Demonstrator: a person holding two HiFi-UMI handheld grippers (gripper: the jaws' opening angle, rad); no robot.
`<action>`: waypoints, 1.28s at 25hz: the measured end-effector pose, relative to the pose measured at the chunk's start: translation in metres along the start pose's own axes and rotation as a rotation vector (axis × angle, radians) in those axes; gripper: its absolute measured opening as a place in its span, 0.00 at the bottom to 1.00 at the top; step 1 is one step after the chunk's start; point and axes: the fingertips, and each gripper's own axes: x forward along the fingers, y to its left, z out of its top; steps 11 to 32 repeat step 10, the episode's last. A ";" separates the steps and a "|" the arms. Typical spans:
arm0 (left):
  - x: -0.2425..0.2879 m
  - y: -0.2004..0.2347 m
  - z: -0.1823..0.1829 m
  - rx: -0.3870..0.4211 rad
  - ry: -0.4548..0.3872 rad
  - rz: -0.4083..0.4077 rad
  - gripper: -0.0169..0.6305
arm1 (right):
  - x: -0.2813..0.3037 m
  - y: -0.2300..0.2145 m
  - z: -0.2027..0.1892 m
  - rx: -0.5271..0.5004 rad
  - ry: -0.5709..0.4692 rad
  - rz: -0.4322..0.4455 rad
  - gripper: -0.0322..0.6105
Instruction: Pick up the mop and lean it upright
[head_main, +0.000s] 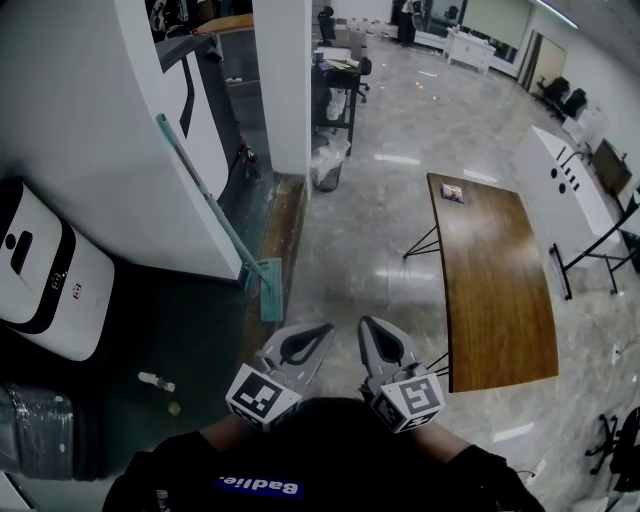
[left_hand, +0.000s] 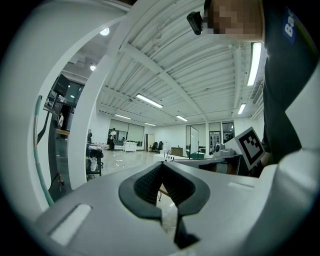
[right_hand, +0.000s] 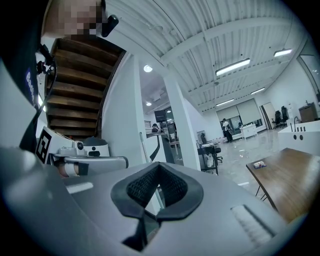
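Polished office floor (head_main: 400, 200): mop (head_main: 205, 195) already leans on the white pillar (head_main: 90, 130), head at its foot; left gripper (head_main: 322, 332) and right gripper (head_main: 368, 328), both closed and empty, hover short of the pillar, so the task is likely finished, with no further move needed.

A long wooden table (head_main: 495, 280) on thin black legs stands on the glossy floor, with a small booklet (head_main: 452, 193) at its far end. A lined trash bin (head_main: 327, 165) sits beside a white pillar (head_main: 282, 80). A white appliance (head_main: 40, 270) with black trim stands at the left, and a small bottle (head_main: 157, 381) lies on the dark floor near it.
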 end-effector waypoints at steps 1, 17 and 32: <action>-0.001 0.002 -0.003 0.007 -0.003 0.002 0.06 | 0.001 0.001 0.001 0.001 0.000 0.000 0.05; -0.006 0.007 -0.001 -0.009 -0.002 0.010 0.06 | 0.008 0.006 -0.002 -0.004 0.005 0.013 0.05; -0.006 0.007 -0.001 -0.009 -0.002 0.010 0.06 | 0.008 0.006 -0.002 -0.004 0.005 0.013 0.05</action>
